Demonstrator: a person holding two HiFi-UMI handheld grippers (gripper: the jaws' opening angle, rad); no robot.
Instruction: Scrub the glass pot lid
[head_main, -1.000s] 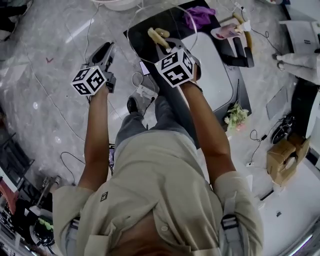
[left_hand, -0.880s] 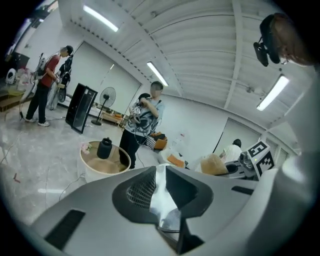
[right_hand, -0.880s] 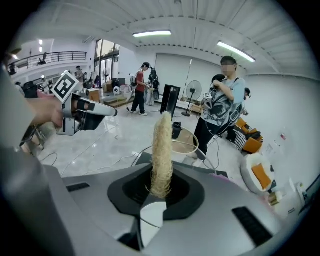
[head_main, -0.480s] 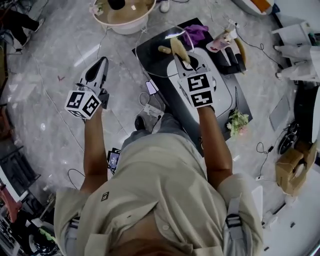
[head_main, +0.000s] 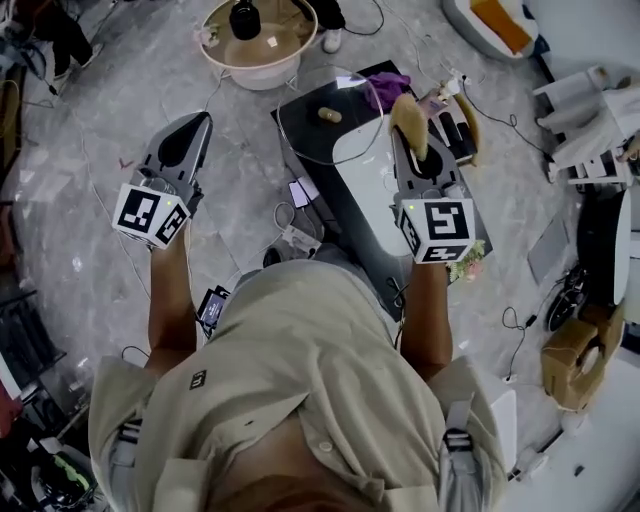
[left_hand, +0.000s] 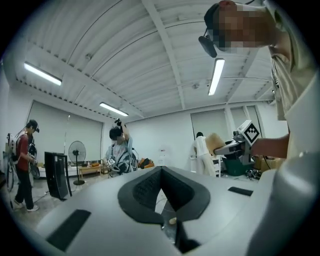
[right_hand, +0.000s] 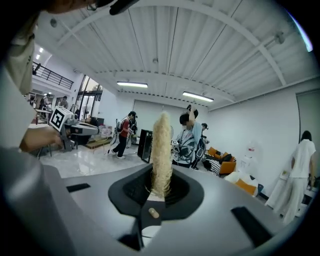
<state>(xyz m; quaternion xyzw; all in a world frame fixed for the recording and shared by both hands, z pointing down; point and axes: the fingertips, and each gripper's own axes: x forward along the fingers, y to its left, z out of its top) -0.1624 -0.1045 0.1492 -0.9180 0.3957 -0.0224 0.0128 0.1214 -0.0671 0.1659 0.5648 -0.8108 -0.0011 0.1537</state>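
Since a second ago both grippers have come up toward me, and the right gripper (head_main: 420, 155) has swung off the lid (head_main: 310, 135) toward the right edge of the surface (head_main: 335, 205). The left gripper (head_main: 197, 122) is fully closed and empty. The right one pinches the one tan scrubber (head_main: 408, 115). The one glass lid lies at the surface's far left corner.

a black table (head_main: 325, 180) carries the glass lid (head_main: 328, 115) and a purple cloth (head_main: 388, 85).
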